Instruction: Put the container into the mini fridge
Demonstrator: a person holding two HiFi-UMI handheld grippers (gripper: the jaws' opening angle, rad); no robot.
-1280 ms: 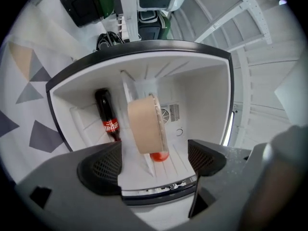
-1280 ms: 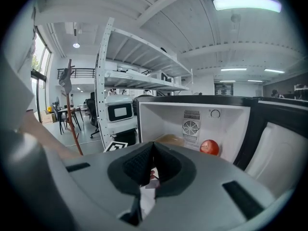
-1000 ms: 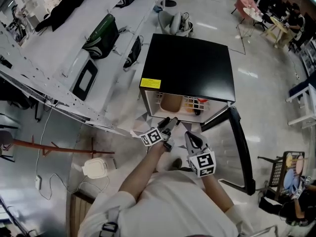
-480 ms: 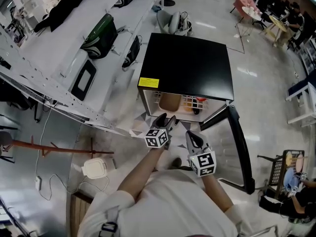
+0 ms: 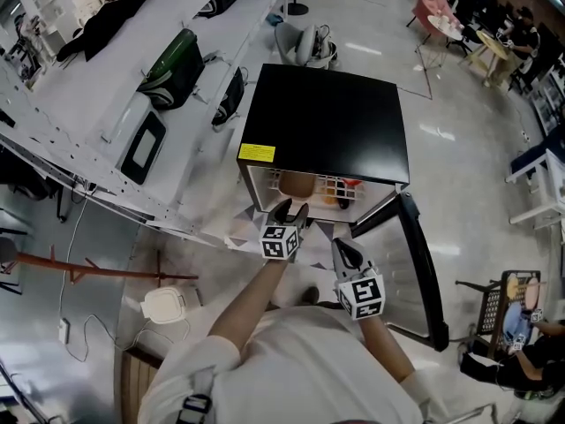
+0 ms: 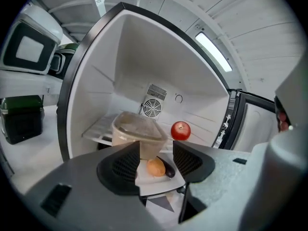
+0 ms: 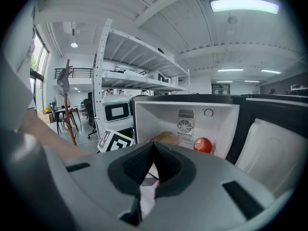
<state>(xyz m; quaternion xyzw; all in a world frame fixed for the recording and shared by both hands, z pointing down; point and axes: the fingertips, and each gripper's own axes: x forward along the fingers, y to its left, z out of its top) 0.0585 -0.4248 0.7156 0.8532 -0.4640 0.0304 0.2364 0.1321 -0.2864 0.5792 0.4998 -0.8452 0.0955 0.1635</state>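
Note:
The black mini fridge (image 5: 327, 122) stands on the floor with its door (image 5: 419, 263) swung open to the right. A tan lidded container (image 6: 137, 129) sits on the wire shelf inside, and it also shows in the head view as the container (image 5: 298, 185) and in the right gripper view as the container (image 7: 166, 137). My left gripper (image 5: 290, 208) hovers just outside the opening. Its jaws are closing, with nothing between the left gripper (image 6: 156, 155) pads. My right gripper (image 5: 340, 247) hangs back nearer my body, shut and empty.
A red apple (image 6: 180, 130) rests on the shelf right of the container. Below lie an orange fruit (image 6: 155, 167) and a dark vegetable (image 6: 168, 170) on a white tray. White shelving (image 5: 132, 104) with bags runs along the left. A white appliance (image 5: 166, 303) sits on the floor.
My left gripper has swung to point straight at the fridge opening and its jaws have narrowed. The container stays on the shelf. The right gripper has barely moved.

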